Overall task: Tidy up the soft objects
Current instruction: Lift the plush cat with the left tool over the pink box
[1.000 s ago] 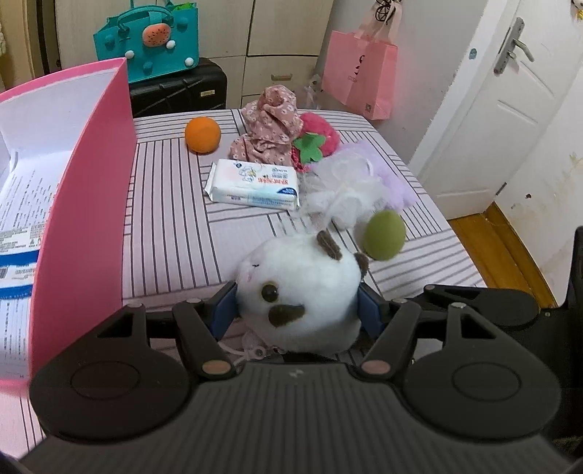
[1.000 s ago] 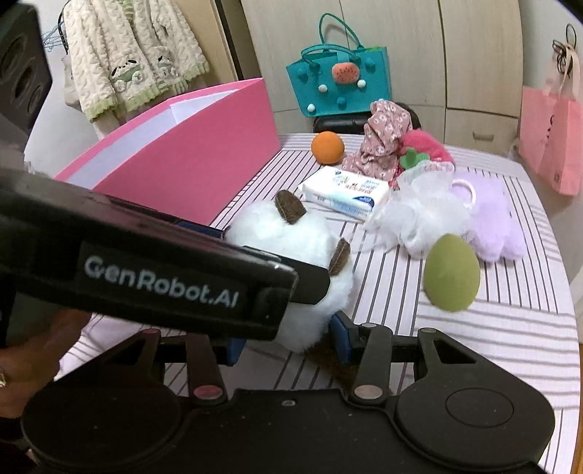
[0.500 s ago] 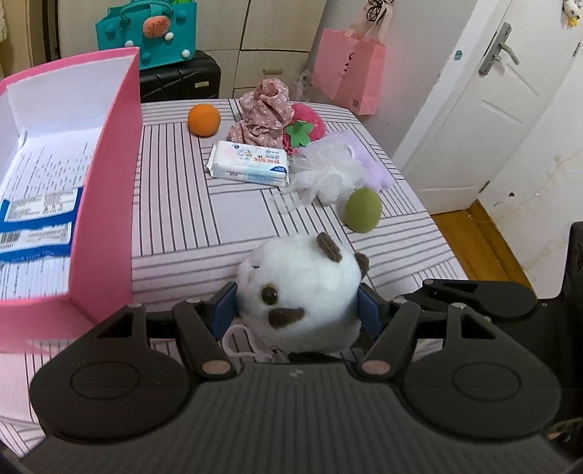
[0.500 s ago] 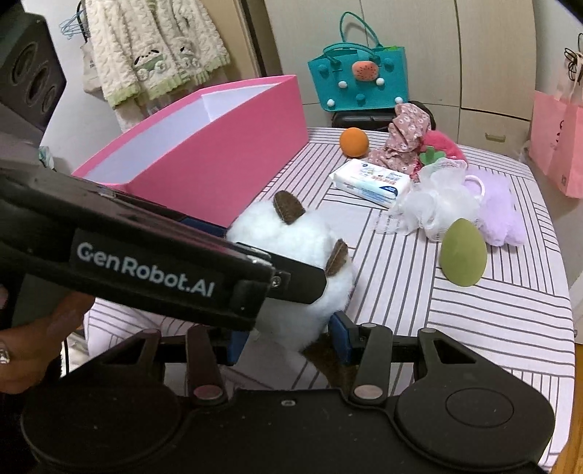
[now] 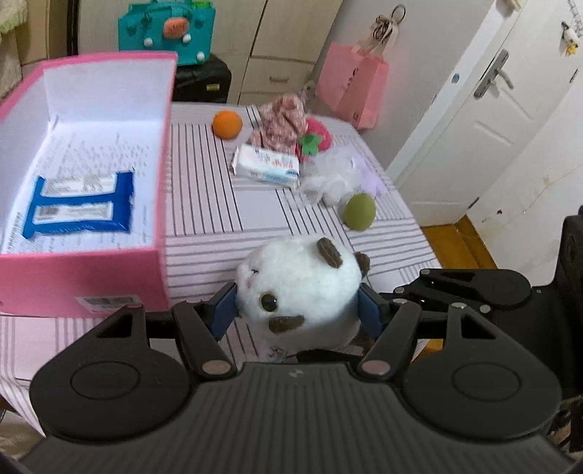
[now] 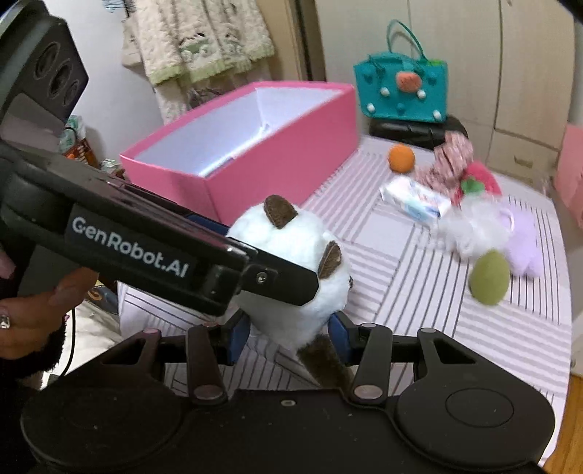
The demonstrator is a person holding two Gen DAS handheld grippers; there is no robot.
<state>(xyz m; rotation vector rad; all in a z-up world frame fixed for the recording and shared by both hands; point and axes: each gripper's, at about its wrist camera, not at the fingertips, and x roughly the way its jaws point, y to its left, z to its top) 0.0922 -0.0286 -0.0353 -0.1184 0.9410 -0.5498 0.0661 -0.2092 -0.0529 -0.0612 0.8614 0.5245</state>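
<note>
A: Status of the left gripper (image 5: 297, 310)?

B: Its two blue pads are pressed into opposite sides of a white plush toy (image 5: 300, 291) with brown ears; the jaws are clamped on it. In the right wrist view the same gripper (image 6: 288, 280) reaches in from the left, with the toy (image 6: 291, 255) between its fingers.

A: Status of the right gripper (image 6: 289, 337)?

B: Its blue pads sit on either side of the toy's lower part, where a brown piece hangs down. The toy fills the gap between them, but firm contact cannot be confirmed from either view.

A: Location of the toy?

B: Held above the near edge of the striped tablecloth (image 5: 204, 204), just right of the near corner of the open pink box (image 5: 83, 277). The box interior is white, with printed text and blue-bordered labels on its floor.

A: Other soft items?

B: All on the cloth, well apart from the toy. A green egg-shaped sponge (image 5: 360, 212) lies nearest. Behind it are a white mesh bath pouf (image 5: 328, 182) and a pale purple fluffy item (image 6: 523, 242), touching each other. Further back: a tissue pack (image 5: 267, 166), a red strawberry plush (image 5: 317, 136), a floral cloth bundle (image 5: 282, 122) and an orange ball (image 5: 227, 124).

A: Background?

B: A teal felt bag (image 5: 165, 29) rests on a black suitcase (image 5: 204, 80); a pink paper bag (image 5: 351, 89) hangs near the white door (image 5: 484, 120).
</note>
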